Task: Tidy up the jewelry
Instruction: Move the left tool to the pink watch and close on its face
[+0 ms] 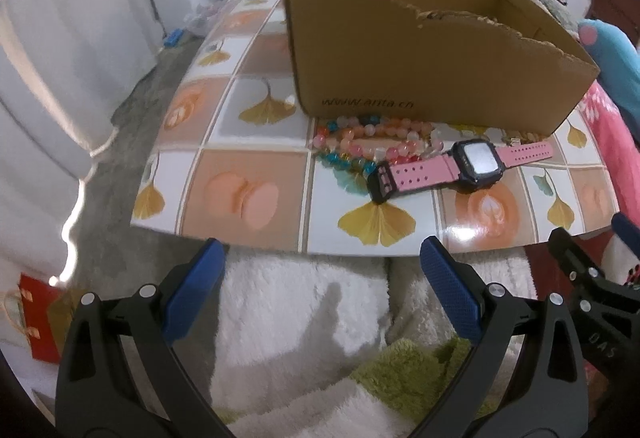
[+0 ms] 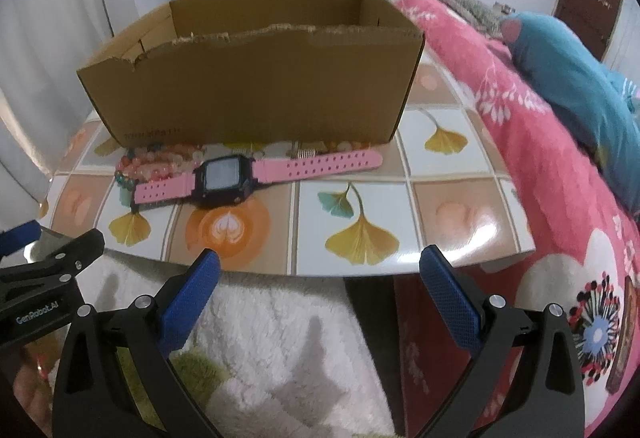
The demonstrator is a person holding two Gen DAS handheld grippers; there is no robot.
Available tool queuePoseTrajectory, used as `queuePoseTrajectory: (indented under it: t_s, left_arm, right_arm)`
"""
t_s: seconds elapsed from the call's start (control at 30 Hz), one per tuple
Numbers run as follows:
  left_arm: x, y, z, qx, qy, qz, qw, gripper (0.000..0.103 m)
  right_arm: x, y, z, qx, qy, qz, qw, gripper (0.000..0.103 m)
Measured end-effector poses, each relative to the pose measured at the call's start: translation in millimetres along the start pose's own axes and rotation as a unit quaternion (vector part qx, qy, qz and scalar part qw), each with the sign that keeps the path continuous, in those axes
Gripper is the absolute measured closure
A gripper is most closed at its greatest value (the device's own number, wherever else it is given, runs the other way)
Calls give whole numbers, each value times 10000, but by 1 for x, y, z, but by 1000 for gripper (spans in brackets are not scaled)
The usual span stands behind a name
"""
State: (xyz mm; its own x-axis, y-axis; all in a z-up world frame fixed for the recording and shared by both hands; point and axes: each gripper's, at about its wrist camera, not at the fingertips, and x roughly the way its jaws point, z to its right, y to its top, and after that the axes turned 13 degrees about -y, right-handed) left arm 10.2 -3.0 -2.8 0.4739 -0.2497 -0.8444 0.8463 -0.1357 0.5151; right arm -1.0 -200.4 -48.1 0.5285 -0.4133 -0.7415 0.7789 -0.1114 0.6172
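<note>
An open cardboard box [image 1: 420, 53] [image 2: 256, 85] with a torn front rim stands on a tiled board [image 1: 256, 193] [image 2: 400, 205]. In front of it lie several bead bracelets [image 1: 372, 143] [image 2: 156, 163] and a pink-strapped watch [image 1: 464, 163] [image 2: 256, 173] with a black square face, partly over the beads. My left gripper [image 1: 322, 266] is open, held short of the board's near edge, nothing between its blue pads. My right gripper [image 2: 320, 274] is likewise open and empty, just before the board's edge. Each gripper shows at the side of the other's view.
The board rests on white fluffy fabric [image 1: 296, 310] with a green patch. A pink flowered blanket [image 2: 552, 157] and a blue plush [image 2: 568, 77] lie to the right. Grey floor [image 1: 120, 173], a red bag [image 1: 40, 322] and white curtains are at the left.
</note>
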Motion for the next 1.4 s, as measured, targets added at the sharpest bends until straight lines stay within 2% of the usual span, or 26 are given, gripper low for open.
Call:
queuePoseTrajectory:
  t_s: [0.13,0.23,0.3,0.37,0.57,0.7,0.77,0.87,1.07,1.13,1.23,1.4]
  left_arm:
    - [-3,5,3,257,-161,262,9992,7]
    - [-3,6,3,339,-565,412,9970,7]
    - [-6,5,-1,279,-1047,623,9922,7]
    - [-7,5,-5,209,-1250,727,9893,7]
    - [-2,9,-6,232,-1474,747,9860,7]
    - [3,8,-11,131,-1893,743,9790,7]
    - [3,8,-11,206,-1990,803,9765,7]
    - [3,10,-7,478,-1993,834,9752,7]
    - [9,7,11,1447,-1491,848,9745,10]
    - [10,5,20,1795,-1391,865,9700,22]
    - [16,4,35,2219,-1321,810,9627,33]
    - [28,6,57,2961,-1268,769,9436,46]
  right_arm:
    - [1,3,4,-45,-53,178,9998,6]
    - [9,5,12,-37,117,119,9999,6]
    - [11,6,16,-62,267,151,9995,6]
    - [11,5,22,-25,406,229,9989,6]
    - [18,5,42,164,1050,294,9939,6]
    - [18,11,41,85,1250,296,9917,6]
    - [18,17,39,-12,1328,303,9907,6]
    - [18,22,36,-89,1435,343,9890,6]
    - [29,30,24,-123,1797,107,9836,6]
    - [32,32,20,-139,1890,37,9819,6]
    - [35,35,17,-137,1972,15,9803,10]
    - [42,40,21,-7,2069,-45,9784,19]
